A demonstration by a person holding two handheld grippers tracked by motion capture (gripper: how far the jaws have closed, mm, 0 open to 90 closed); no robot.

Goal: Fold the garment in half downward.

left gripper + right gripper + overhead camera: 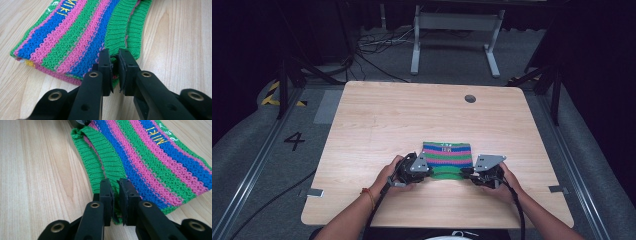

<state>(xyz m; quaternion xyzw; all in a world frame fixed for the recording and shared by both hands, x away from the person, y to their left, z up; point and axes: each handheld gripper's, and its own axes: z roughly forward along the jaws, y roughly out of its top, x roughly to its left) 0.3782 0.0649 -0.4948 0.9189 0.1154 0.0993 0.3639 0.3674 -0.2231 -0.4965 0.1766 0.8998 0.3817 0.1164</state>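
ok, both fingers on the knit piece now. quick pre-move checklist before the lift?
1. Left gripper shut on the striped knit cloth: ok, green ribbed edge sits between its fingers.
2. Right gripper shut on the same cloth: ok, green ribbed edge pinched between its fingers.
3. Grips on opposite near corners: ok, seen in the high view, left gripper, right gripper.
4. How many layers each grip holds: cannot tell, two ribbed bands lie side by side at the edge.
5. Cloth lying flat on the table: ok.
6. Nothing resting on the cloth: ok.
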